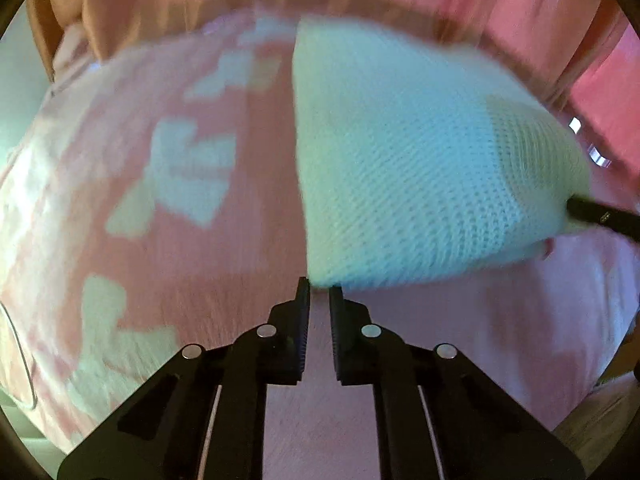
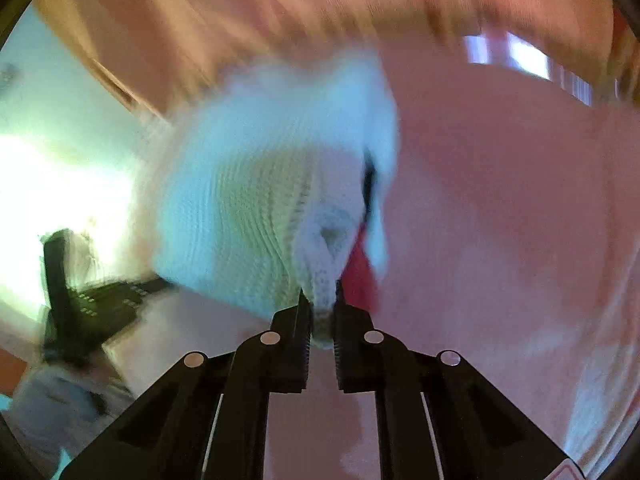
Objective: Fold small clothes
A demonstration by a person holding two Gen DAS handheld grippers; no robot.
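knit garment: soft, light, floppy, hanging over pink bedspread | right gripper: clamped on bunched edge at 12 o'clock | left gripper: nearly closed, holding nothing, under corner | best grip: corners

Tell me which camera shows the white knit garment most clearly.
The left wrist view: the white knit garment spreads wide over the pink patterned cloth, its weave readable. The right wrist view shows it blurred and bunched, with the right gripper pinching a fold.
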